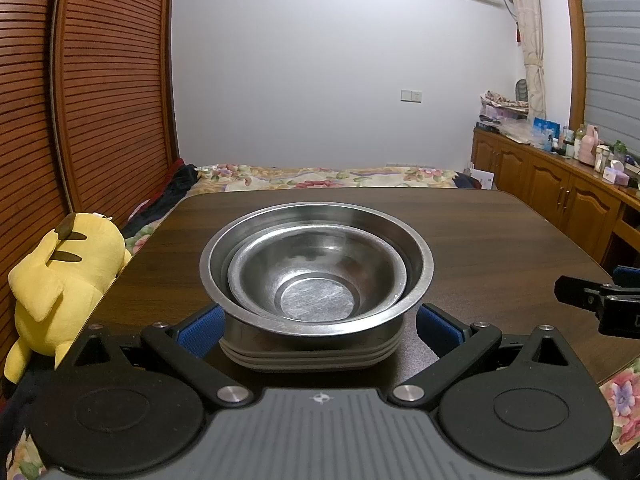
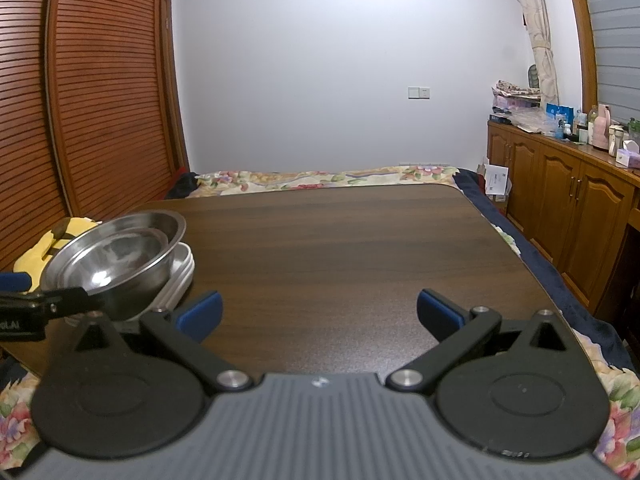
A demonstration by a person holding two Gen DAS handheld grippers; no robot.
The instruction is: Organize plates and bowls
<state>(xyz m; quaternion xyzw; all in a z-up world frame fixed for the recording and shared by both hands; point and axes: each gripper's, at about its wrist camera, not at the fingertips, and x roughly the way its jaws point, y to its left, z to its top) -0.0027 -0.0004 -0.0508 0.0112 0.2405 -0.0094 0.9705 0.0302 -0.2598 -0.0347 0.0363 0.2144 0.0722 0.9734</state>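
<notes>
The nested steel bowls (image 1: 316,268) are sitting on stacked plates (image 1: 312,354) at lower centre of the left view, straddled by the released left gripper (image 1: 318,326), while the spread, empty right gripper (image 2: 318,314) is hovering well right of them.

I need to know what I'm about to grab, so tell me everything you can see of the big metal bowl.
The big bowl looks like brushed, shiny steel, round with a flat rolled rim. It stands upright on a stack of pale square plates near the left side of the dark wooden table. A smaller steel bowl is nested inside it, tilted towards the near rim. The left claw is open, one finger on each side of the stack; no contact is visible.
</notes>
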